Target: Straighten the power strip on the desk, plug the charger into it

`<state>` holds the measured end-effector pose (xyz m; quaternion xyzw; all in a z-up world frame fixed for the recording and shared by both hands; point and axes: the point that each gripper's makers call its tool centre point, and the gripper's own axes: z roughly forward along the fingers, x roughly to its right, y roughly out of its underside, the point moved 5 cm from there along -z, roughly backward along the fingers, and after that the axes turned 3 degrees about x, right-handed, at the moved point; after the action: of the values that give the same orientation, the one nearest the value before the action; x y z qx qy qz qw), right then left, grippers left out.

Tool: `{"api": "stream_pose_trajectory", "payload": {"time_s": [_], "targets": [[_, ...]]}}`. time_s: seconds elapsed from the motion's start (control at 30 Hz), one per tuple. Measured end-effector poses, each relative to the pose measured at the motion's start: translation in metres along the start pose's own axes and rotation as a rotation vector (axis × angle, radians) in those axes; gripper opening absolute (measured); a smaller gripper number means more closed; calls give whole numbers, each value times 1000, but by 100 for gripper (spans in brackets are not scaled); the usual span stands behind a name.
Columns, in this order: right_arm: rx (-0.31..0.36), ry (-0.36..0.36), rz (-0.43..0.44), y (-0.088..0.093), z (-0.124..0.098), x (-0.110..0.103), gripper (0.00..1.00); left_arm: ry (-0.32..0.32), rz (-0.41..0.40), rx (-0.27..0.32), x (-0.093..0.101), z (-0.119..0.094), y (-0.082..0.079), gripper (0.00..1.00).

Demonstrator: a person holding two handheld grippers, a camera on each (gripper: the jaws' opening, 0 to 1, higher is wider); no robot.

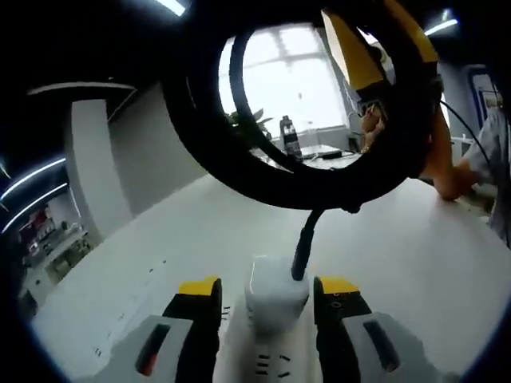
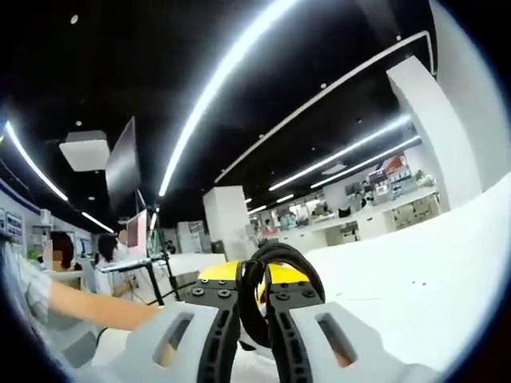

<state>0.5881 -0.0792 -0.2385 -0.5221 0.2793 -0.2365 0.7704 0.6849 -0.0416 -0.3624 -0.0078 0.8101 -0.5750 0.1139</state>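
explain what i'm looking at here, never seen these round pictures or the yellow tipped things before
No robot here: a person holds a two-jaw gripper in each hand, and a fisheye camera rides on each, looking along its jaws, hence the round pictures.

In the left gripper view, the left gripper sits low over a white power strip on a white desk, its yellow-tipped jaws either side of a white charger; whether they press it I cannot tell. The charger's black cable loops upward to the right gripper.

In the right gripper view, the right gripper has its jaws closed on that black cable loop. A person's arm shows at its left.
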Motion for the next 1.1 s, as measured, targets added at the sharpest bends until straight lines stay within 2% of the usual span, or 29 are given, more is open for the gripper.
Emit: {"api": "stream_pose_trajectory", "payload": {"time_s": [0.07, 0.33, 0.6, 0.73, 0.8, 0.93, 1.0, 1.1], "targets": [[-1, -6, -10, 0, 0, 0, 10, -9, 1, -4, 1, -1, 0, 53], [-1, -12, -43, 2, 1, -1, 12, -22, 2, -7, 2, 0, 1, 52], [30, 14, -69, -1, -1, 4, 23, -39, -4, 6, -1, -2, -2, 51], [29, 11, -76, -1, -1, 3, 25, -43, -8, 5, -1, -2, 0, 51], [29, 11, -83, -1, -1, 2, 30, -43, -7, 1, 0, -2, 1, 51], [30, 27, -105, -3, 1, 3, 49, -43, -9, -1, 1, -2, 3, 50], [91, 40, -126, -11, 0, 2, 52, -44, -7, -3, 1, -2, 3, 50], [98, 46, -171, -18, -3, 1, 52, -47, -11, 0, 1, -2, 3, 50]]}}
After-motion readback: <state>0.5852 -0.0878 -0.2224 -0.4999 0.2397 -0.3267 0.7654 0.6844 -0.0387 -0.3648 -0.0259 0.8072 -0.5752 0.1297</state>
